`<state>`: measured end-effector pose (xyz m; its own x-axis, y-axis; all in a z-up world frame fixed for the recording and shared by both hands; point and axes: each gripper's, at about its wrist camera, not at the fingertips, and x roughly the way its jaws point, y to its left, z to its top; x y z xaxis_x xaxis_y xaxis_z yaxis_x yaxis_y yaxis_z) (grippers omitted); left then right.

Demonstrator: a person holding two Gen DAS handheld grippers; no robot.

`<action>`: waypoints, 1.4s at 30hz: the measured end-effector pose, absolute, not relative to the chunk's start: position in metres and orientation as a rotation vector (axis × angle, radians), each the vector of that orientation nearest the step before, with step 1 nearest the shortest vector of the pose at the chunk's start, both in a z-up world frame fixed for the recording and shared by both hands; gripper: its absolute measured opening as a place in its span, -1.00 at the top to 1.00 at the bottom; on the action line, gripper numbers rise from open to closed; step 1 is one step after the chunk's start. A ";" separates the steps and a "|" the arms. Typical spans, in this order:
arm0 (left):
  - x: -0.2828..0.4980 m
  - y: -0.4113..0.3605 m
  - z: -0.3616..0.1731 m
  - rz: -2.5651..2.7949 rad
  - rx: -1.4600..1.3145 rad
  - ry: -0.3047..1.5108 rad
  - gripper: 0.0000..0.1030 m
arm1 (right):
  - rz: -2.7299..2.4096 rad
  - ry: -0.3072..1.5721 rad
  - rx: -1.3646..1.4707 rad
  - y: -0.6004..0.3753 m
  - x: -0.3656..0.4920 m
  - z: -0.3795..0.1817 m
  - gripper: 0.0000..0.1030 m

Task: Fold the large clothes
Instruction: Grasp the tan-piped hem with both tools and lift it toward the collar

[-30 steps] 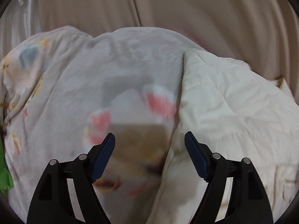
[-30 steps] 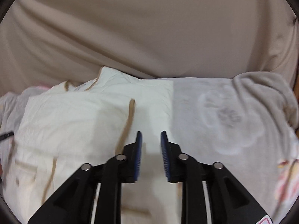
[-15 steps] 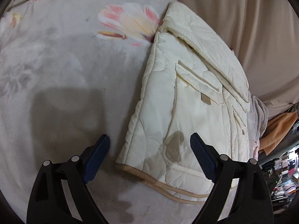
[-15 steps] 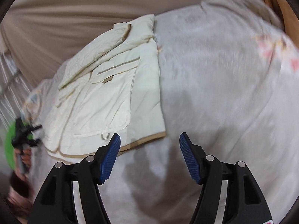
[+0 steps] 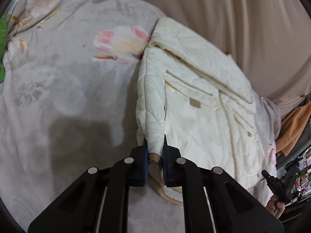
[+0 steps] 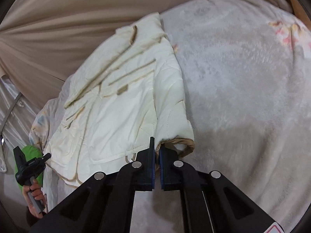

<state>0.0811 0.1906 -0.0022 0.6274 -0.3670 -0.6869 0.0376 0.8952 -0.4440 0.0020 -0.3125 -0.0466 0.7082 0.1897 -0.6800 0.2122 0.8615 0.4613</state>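
No legible text, labels, brands, numbers or signs in either view.

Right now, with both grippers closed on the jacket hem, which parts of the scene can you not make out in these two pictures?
- Left wrist view: the hem corner of the cream jacket is covered by the left gripper.
- Right wrist view: the hem inside the right gripper is hidden by its pads.
- Both views: the jacket's underside lies against the floral blanket.
- Left wrist view: the shelf items at the right edge are too small and cut off.
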 end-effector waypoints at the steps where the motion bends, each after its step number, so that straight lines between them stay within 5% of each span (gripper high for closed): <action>1: 0.074 0.194 0.003 -0.257 -0.424 0.849 0.85 | -0.010 0.767 0.530 -0.310 -0.008 -0.039 0.94; 20: -0.161 0.254 0.060 -0.479 -0.543 0.548 0.86 | 0.151 0.461 0.392 -0.270 -0.252 0.048 0.95; 30: -0.024 0.213 0.120 -0.418 -0.444 0.481 0.85 | 0.170 0.380 0.580 -0.322 -0.128 0.070 0.95; 42: 0.163 0.164 0.045 -0.179 -0.339 0.723 0.85 | 0.035 0.597 0.604 -0.345 0.061 0.002 0.95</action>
<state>0.1633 0.1637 0.0447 0.7380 -0.2754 -0.6161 0.0438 0.9306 -0.3634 0.0614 -0.3454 0.0021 0.8317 0.2006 -0.5178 0.1386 0.8279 0.5435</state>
